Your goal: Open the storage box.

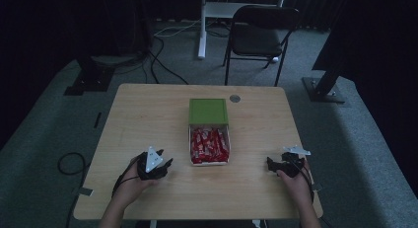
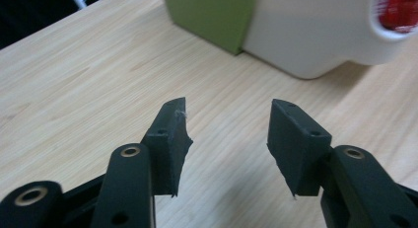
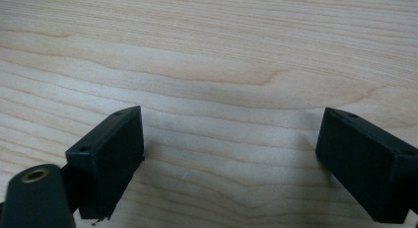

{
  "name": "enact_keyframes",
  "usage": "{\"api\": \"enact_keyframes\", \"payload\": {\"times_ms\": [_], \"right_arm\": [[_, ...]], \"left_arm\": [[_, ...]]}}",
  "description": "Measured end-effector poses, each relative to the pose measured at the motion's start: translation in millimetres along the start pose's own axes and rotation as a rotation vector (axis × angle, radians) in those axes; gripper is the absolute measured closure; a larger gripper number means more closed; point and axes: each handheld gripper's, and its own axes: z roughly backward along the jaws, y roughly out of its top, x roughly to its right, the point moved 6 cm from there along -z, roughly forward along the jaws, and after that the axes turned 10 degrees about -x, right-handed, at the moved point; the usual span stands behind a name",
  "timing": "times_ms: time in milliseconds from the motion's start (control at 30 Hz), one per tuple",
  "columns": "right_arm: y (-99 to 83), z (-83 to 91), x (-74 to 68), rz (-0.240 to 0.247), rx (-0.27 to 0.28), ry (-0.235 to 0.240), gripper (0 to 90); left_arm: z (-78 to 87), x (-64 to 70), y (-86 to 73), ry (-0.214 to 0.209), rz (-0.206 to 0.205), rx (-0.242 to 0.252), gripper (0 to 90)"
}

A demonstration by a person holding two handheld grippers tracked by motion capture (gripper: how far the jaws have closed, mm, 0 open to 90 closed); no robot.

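Holding both tools low over the worktop (image 1: 148, 114), we take the white box (image 1: 209, 161) of red packets (image 1: 209, 141) as our landmark. It sits at the middle of the worktop, and its green lid (image 1: 208, 111) lies flat just behind it, touching or nearly touching its far edge. The box is a rounded rectangle whose long axis runs away from us, front to back.

Our left gripper (image 1: 165, 165) rests just left of the box's near corner, its fingers (image 2: 170, 139) spread apart with nothing between them. In the left gripper view the box's smooth white wall (image 2: 305, 35) and the matt green lid (image 2: 212, 16) stand close ahead and slightly to the right, a glimpse of red showing at the rim. Our right gripper (image 1: 270, 164) sits right of the box and further off from it, its fingers (image 3: 111, 159) also wide apart and empty over bare wood grain.

So the left hand is the nearer one, and we judge that a reach for the box or the lid would start from it, moving right and forward. The box looks like rigid moulded plastic with rounded corners; the packets are glossy, crinkled foil wrappers packed side by side, likely slippery. The worktop is pale laminate with a wood pattern.
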Motion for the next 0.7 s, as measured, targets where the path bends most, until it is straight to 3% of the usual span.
{"api": "enact_keyframes", "payload": {"times_ms": [167, 300, 400, 533, 700], "right_arm": [[0.1, -0.1, -0.1, -0.001, 0.000, -0.001, 10.4], [0.1, -0.1, -0.1, -0.001, 0.000, -0.001, 10.4], [0.1, -0.1, 0.0, 0.000, 0.000, -0.001, 10.4], [0.1, -0.1, -0.1, 0.000, 0.000, -0.001, 10.4], [0.1, -0.1, -0.1, -0.001, 0.000, -0.001, 10.4]], "left_arm": [[-1.0, -8.7, -5.8, 0.019, 0.066, -0.008, 47.0], [-1.0, -14.7, -6.3, 0.019, 0.115, 0.014, 38.0], [-0.8, -22.1, -8.9, 0.047, 0.151, 0.005, 31.9], [-0.9, -28.8, -13.6, 0.026, 0.227, -0.013, 18.6], [-0.7, -34.8, -19.9, 0.017, 0.294, -0.051, 14.9]]}}
